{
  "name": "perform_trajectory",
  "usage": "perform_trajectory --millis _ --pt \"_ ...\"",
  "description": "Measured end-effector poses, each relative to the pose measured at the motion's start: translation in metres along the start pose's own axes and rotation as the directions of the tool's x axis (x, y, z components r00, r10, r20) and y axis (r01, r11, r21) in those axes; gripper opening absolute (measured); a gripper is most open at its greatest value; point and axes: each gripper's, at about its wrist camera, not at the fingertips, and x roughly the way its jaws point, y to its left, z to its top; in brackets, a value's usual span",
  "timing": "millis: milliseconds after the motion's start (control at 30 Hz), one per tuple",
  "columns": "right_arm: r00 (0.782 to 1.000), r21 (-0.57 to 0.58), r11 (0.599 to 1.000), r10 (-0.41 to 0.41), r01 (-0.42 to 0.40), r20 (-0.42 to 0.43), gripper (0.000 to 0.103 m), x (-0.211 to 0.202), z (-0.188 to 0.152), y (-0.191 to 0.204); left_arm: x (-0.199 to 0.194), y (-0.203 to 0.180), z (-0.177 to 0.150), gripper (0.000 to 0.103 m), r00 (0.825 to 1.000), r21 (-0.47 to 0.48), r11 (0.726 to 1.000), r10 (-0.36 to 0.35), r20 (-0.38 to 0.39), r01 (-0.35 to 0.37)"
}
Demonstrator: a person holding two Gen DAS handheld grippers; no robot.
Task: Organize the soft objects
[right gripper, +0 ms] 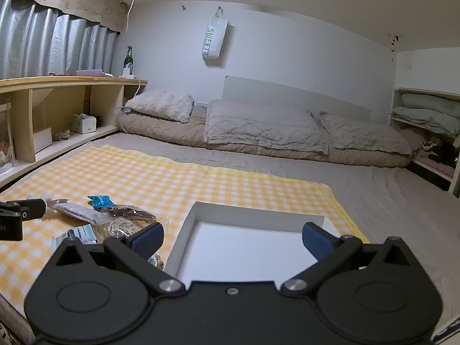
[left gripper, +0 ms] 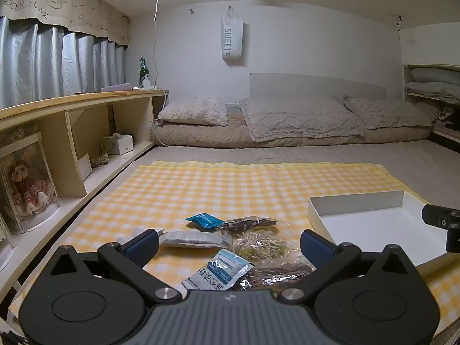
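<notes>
Both grippers spread wide and empty above a yellow checked cloth.

The left gripper (left gripper: pixel 230 245) hangs over a cluster of soft packets with its blue pads (left gripper: pixel 142 247) fully apart and nothing between them: a white-and-blue sachet (left gripper: pixel 220 270) nearest, a clear bag of pale rubber bands (left gripper: pixel 260 244) beyond it, a bag of brown bands (left gripper: pixel 280 273) to its right, then a grey pouch (left gripper: pixel 192 239), a teal packet (left gripper: pixel 203 220) and a bag of dark bands (left gripper: pixel 248 224) farther out. The right gripper (right gripper: pixel 233 237), equally wide and holding nothing, hangs over the white tray (right gripper: pixel 247 247), which lies just right of the packets on the yellow checked cloth (left gripper: pixel 201 184). Bedding (left gripper: pixel 299 119) lines the far wall.
</notes>
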Motion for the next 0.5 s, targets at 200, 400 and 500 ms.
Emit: perform_trajectory --millis 200,400,500 --pt "1.000 0.000 1.000 0.002 -0.002 -0.001 0.103 0.0003 0.0002 0.0000 0.0007 0.0017 0.0001 0.103 1.000 -0.002 1.000 0.003 0.000 -0.003" --pt "1.000 -0.003 1.000 0.001 -0.001 -0.003 0.103 0.0007 0.0002 0.0001 -0.0002 0.0007 0.0003 0.103 1.000 0.002 1.000 0.002 0.003 -0.002" --pt "1.000 -0.003 1.000 0.001 -0.001 -0.003 0.103 0.0007 0.0001 0.0001 0.0010 0.0025 -0.0005 0.103 1.000 0.001 1.000 0.003 0.003 -0.003"
